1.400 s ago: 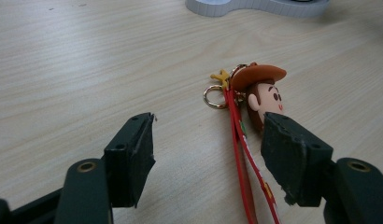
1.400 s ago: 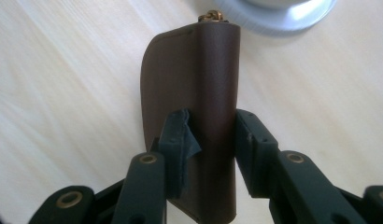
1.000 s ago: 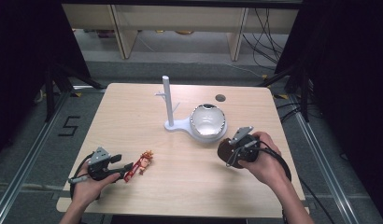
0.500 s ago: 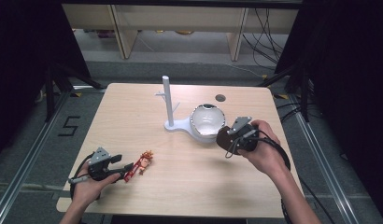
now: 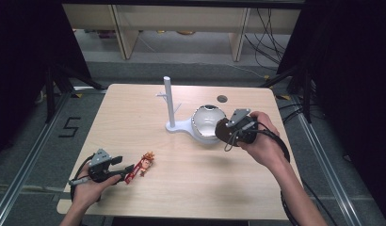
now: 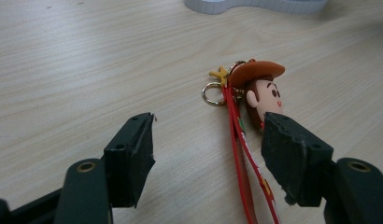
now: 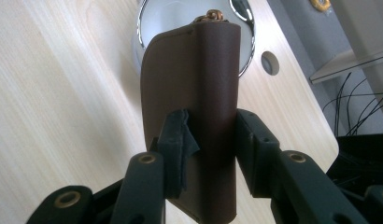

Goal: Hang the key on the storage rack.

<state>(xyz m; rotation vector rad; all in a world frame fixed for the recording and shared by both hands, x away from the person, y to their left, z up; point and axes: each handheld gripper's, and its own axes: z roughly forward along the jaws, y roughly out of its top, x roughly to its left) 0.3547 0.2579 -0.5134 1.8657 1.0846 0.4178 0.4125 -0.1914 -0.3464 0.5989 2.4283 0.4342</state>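
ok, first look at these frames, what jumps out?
The right gripper is shut on a dark brown leather key case, held in the air beside the shiny round metal bowl right of the table's centre. Near the front left edge, the left gripper stands open over the red strap of a cowboy-head keychain with a brown hat lying flat on the pale wooden table.

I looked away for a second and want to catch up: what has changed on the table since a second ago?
The right tongs, shut on the brown pouch, rose and moved toward the silver bowl. The left tongs stayed open around the keychain; the white stand is unmoved.
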